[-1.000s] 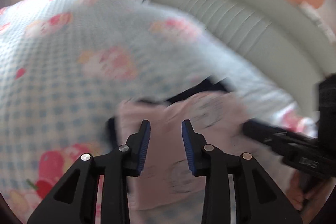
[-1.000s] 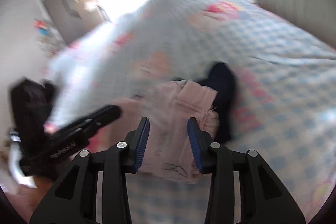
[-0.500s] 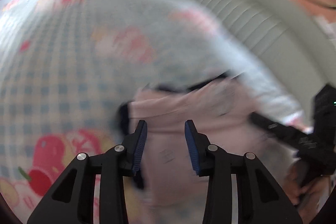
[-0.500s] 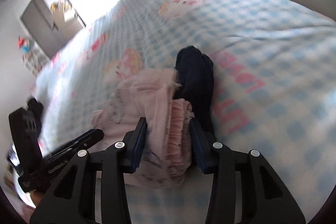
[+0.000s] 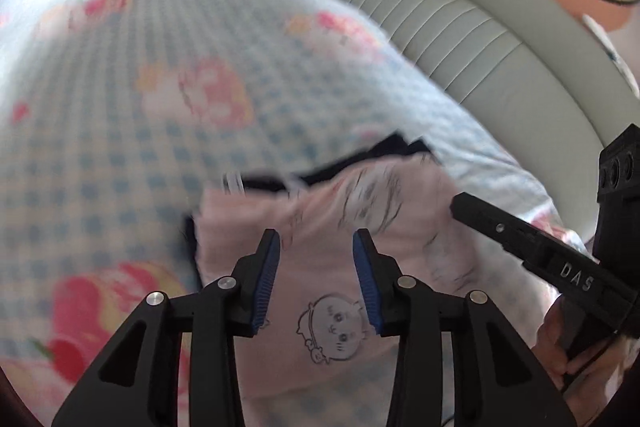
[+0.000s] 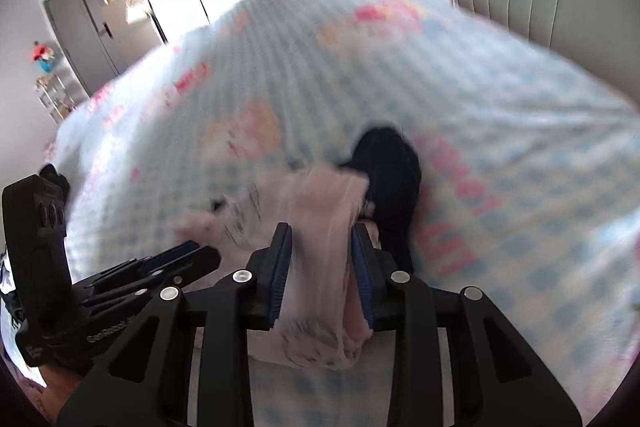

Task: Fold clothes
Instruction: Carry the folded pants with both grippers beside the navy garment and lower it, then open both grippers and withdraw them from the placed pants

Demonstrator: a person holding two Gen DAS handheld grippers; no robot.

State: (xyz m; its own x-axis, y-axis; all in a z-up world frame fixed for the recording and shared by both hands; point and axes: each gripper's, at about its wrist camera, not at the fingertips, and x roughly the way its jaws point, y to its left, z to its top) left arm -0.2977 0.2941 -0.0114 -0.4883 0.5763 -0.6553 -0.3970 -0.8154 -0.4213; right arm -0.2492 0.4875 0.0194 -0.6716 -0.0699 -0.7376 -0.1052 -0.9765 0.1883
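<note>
On the bed (image 5: pixel 120 131), I hold my left gripper (image 5: pixel 316 279) wide apart and empty just above the pink garment (image 5: pixel 320 267), whose cartoon print lies flat between and just below its fingers. My right gripper (image 6: pixel 322 267) straddles a bunched, ruffled edge of the same garment (image 6: pixel 320 227); the fabric sits between the pads, but the jaws look only partly closed, and I cannot tell whether they pinch it. A dark garment (image 6: pixel 388 163) lies under and ahead of the pink one, touching it. I judge the right side is gathering an edge to fold over, while the left waits over the flat panel to pin or take it.
</note>
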